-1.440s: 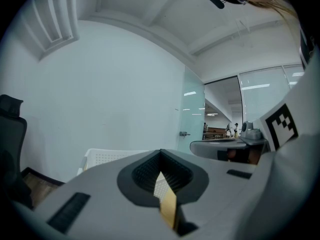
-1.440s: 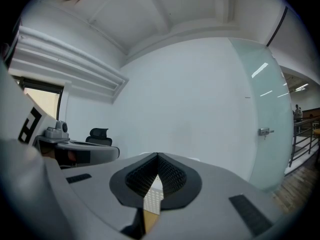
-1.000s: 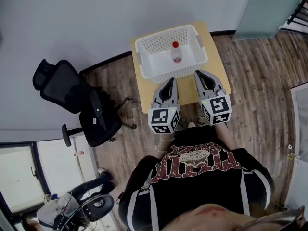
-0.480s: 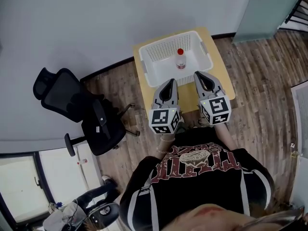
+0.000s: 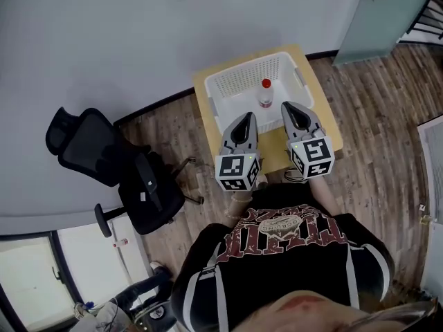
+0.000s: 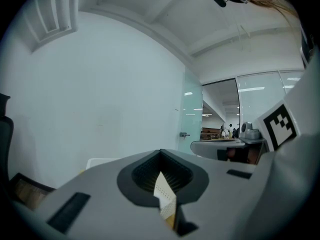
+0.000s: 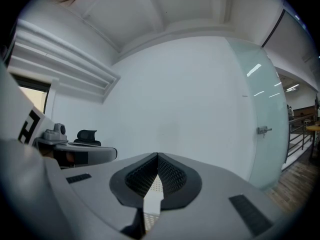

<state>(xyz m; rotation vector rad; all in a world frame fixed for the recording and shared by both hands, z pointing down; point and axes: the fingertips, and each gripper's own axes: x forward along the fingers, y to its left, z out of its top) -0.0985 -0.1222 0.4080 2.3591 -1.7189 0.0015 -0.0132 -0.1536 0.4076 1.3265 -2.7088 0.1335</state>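
Since a second ago, the left gripper (image 5: 245, 118) and right gripper (image 5: 291, 107), jaws together and empty, stand closer to the white basket (image 5: 239, 81) on the desk (image 5: 327, 120), which puts its upright red-capped bottle (image 5: 265, 94) just beyond their tips.

A plain pale wall (image 5: 138, 47) rises ahead of the jaws of the left gripper (image 5: 243, 120) and the right gripper (image 5: 292, 109). Below them are a small wooden table (image 5: 325, 113) and a wood-plank floor (image 5: 387, 116). A black office chair (image 5: 104, 158) sits well left of the jaws. A frosted glass door (image 5: 377, 9) stands ahead to their right.
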